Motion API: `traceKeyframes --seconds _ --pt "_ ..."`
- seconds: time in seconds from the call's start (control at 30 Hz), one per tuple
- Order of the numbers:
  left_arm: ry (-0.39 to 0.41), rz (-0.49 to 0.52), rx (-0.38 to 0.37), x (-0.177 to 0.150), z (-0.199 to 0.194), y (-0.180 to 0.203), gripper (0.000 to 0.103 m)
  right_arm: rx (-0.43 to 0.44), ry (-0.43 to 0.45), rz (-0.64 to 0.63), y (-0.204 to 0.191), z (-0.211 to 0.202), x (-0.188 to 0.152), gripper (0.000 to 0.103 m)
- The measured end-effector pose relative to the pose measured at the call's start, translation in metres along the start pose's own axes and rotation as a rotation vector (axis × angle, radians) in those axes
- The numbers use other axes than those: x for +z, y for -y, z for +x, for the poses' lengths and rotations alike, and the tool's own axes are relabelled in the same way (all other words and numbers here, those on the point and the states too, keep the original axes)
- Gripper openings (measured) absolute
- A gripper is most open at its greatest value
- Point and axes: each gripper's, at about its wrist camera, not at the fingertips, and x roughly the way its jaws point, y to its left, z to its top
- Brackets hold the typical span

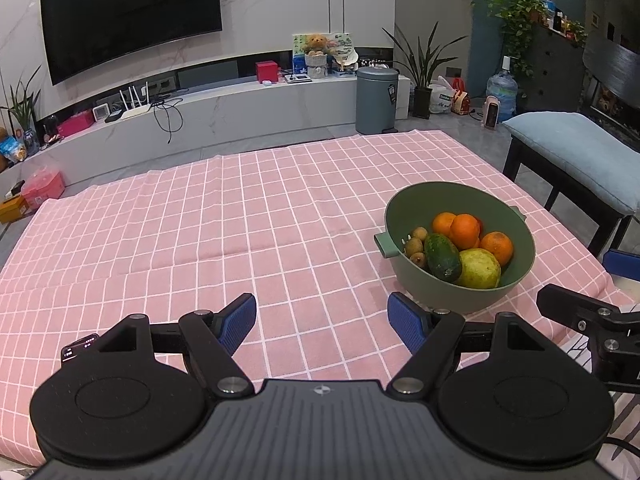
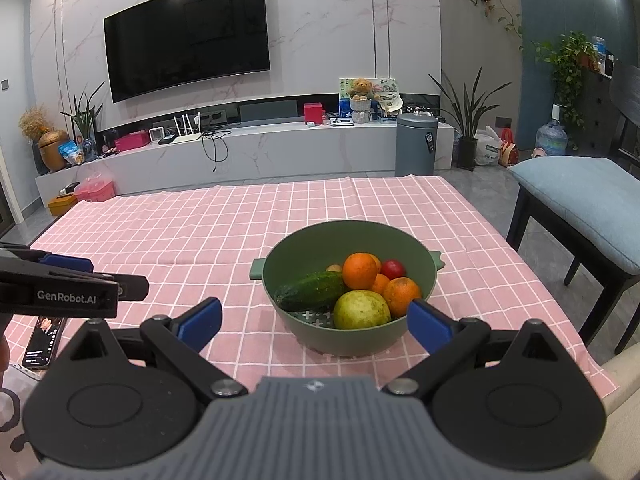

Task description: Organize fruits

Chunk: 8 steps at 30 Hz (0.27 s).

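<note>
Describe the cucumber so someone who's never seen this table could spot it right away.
On the pink checked tablecloth stands a green bowl of fruit. The cucumber lies on its left side, beside the oranges: the only long, dark green thing among round ones.

We see the counter [image 2: 200, 232] under a pink checked cloth [image 2: 320, 208], bearing a green bowl [image 2: 348, 338] at centre and a phone [image 2: 42, 342] at eight o'clock.

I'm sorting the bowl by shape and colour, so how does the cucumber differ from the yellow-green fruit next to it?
The cucumber is long and narrow; the yellow-green fruit is round. The cucumber is dark green with a speckled skin; the fruit is pale yellow-green and smoother. The cucumber lies on its side across the bowl; the fruit sits at the near wall. Both rest inside the bowl, side by side, beside the oranges.
</note>
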Motion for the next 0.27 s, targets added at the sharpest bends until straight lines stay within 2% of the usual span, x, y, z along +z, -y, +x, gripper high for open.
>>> traceKeyframes --seconds 0.27 --pt "-0.003 -0.010 -0.017 -0.0014 0.0007 -0.0003 0.088 0.002 -0.005 0.001 -0.0012 0.0016 -0.0002 0.095"
